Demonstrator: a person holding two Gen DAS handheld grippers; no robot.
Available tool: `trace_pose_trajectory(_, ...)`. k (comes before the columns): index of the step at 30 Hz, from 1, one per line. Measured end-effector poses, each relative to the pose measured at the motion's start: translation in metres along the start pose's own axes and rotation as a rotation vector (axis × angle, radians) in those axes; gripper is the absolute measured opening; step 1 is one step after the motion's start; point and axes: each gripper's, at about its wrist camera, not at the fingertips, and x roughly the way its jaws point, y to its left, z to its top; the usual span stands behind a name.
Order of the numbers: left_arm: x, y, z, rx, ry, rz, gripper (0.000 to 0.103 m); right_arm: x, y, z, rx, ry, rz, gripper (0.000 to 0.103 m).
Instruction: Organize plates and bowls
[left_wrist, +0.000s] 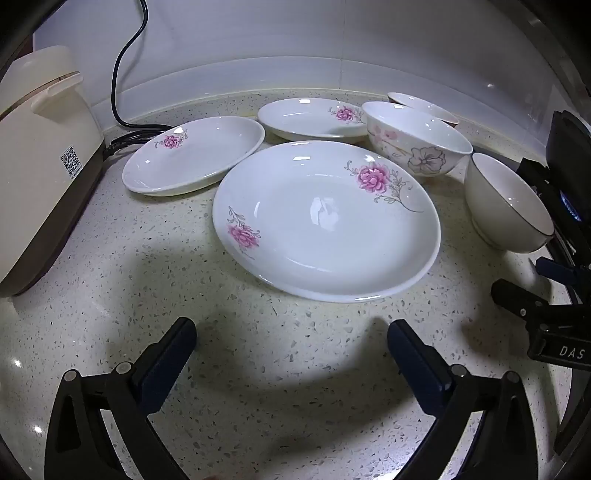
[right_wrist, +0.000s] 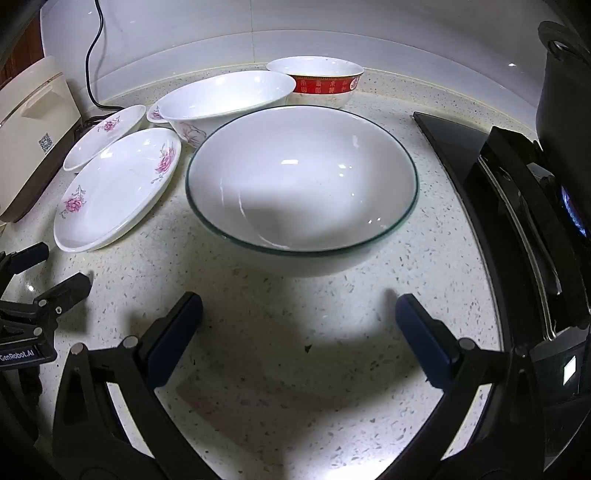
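We're in a home kitchen here: a speckled stone countertop (left_wrist: 147, 295) runs back to a pale, glossy backsplash (left_wrist: 295, 37). A cream rice cooker (left_wrist: 40, 162) sits at the left with its black power cord (left_wrist: 125, 74) trailing up the wall, and at the right there's a black gas stove (right_wrist: 517, 206) with a blue flame (right_wrist: 574, 214) burning. Flowered plates (left_wrist: 325, 221) and bowls (right_wrist: 303, 184) crowd the counter.
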Motion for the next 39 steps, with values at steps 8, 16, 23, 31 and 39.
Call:
trace_pose_trajectory(8, 0.0006, -0.0003, 0.0009, 0.0, -0.003, 0.001, 0.103, -0.0002, 0.0, 0.0, 0.0, 0.0, 0.0, 0.103)
trace_pose_trajectory(16, 0.0006, -0.0004, 0.0009, 0.0, -0.005, 0.001, 0.103, 0.0006, -0.0006, 0.0012, 0.0, 0.0, 0.0, 0.103)
trace_pose_trajectory(23, 0.0006, -0.0004, 0.0009, 0.0, -0.005, 0.001, 0.103, 0.0008, -0.0007, 0.0014, 0.0, 0.0, 0.0, 0.103)
trace_pose_trajectory(31, 0.0004, -0.0003, 0.0006, 0.0, -0.006, 0.001, 0.103, 0.0008, -0.0006, 0.0013, 0.0, 0.0, 0.0, 0.103)
trace_pose_trajectory(39, 0.0004, -0.0003, 0.0006, 0.0, -0.006, 0.0, 0.103, 0.0008, -0.0005, 0.0011, 0.0, 0.0, 0.0, 0.103)
